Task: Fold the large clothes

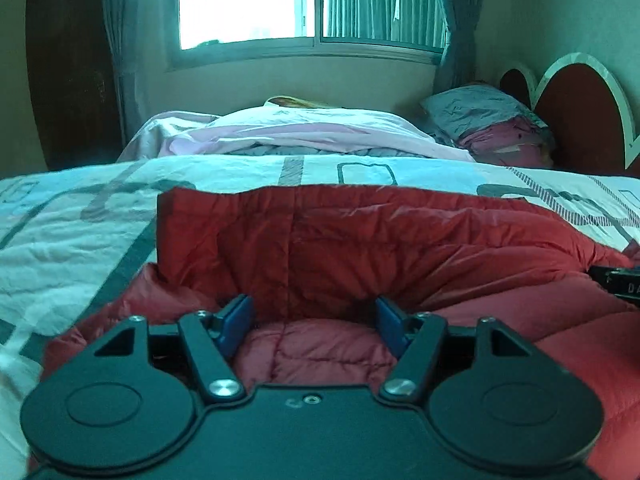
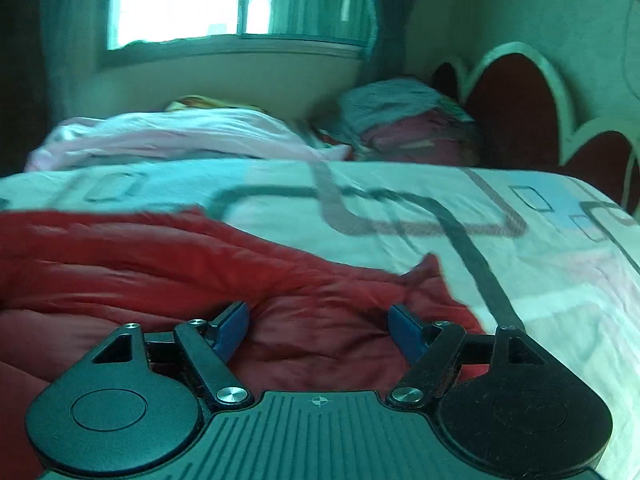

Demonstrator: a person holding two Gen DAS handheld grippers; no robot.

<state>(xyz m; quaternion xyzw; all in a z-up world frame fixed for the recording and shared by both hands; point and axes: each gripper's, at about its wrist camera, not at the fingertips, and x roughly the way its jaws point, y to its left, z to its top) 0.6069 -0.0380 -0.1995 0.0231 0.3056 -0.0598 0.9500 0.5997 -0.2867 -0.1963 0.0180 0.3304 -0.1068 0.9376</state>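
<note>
A red quilted jacket (image 1: 360,240) lies spread on a bed with a white, grey-patterned cover (image 1: 80,220). One folded part of it stands up as a ridge ahead of my left gripper (image 1: 313,312). That gripper hovers low over the jacket, open, and its blue pads (image 1: 236,320) are apart from the cloth bulging between them. In the right wrist view the jacket (image 2: 160,264) fills the left and centre, and its edge ends near the right finger. My right gripper (image 2: 318,318) is open above that edge, holding nothing. The bed cover (image 2: 520,272) lies bare to its right.
A heap of pink bedding (image 1: 304,132) and stacked pillows (image 1: 488,120) sit at the far side, under a window (image 1: 248,0) with curtains. A red scalloped headboard (image 1: 580,112) stands at the right. A black part with white lettering (image 1: 620,284) pokes in at the right edge.
</note>
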